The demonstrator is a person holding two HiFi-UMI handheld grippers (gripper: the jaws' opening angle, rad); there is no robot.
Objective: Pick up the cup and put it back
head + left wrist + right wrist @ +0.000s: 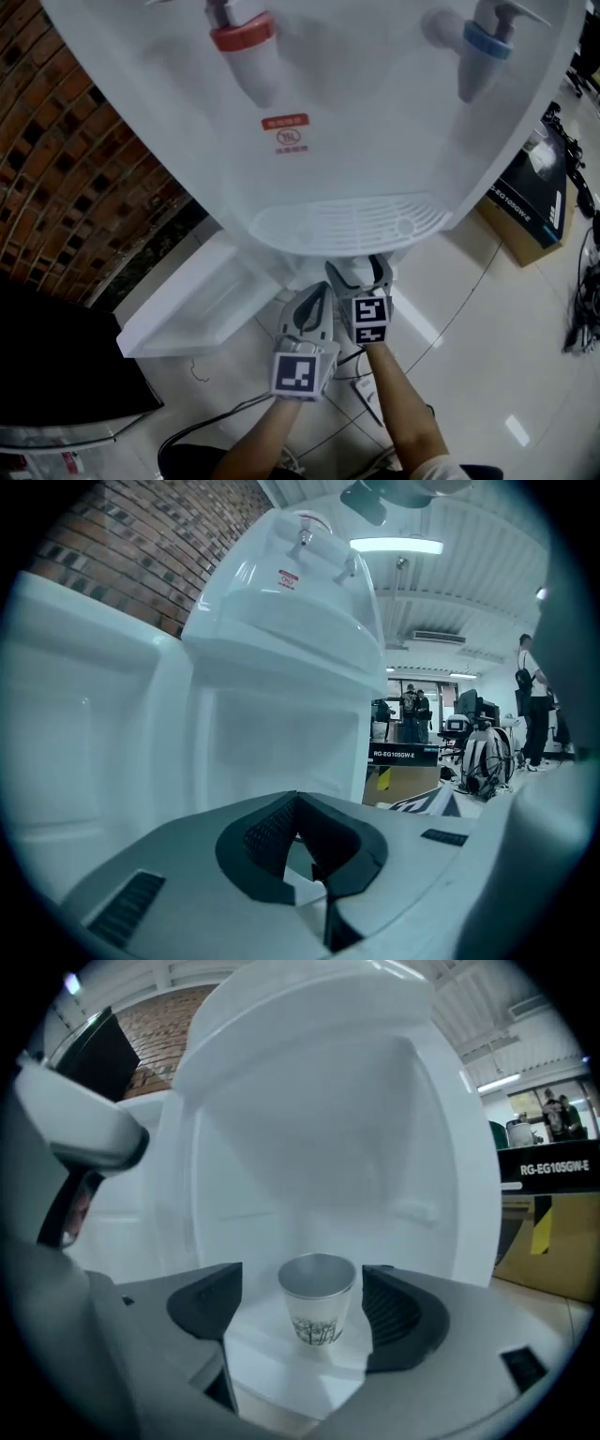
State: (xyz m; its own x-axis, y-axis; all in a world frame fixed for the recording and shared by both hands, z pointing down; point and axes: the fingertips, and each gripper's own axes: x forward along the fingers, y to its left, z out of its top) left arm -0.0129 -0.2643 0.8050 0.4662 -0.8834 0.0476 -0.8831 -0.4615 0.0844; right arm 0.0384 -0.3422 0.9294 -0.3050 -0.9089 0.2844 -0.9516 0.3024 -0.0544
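Note:
A small metal cup (317,1309) with a dark tree print stands upright on the white shelf (281,1363) inside the water dispenser's (356,112) lower compartment. My right gripper (302,1299) is open, its dark pads (398,1312) on either side of the cup and clear of it. The head view shows that gripper (359,272) reaching under the drip tray (347,225), which hides the cup. My left gripper (314,298) hangs just left of it, outside the compartment. In its own view the left gripper (302,860) is shut with nothing held.
The compartment's white door (187,319) hangs open to the left, beside a brick wall (75,150). A red tap (242,36) and a blue tap (487,42) sit above. A cardboard box (534,202) stands at right; cables (225,412) trail on the floor.

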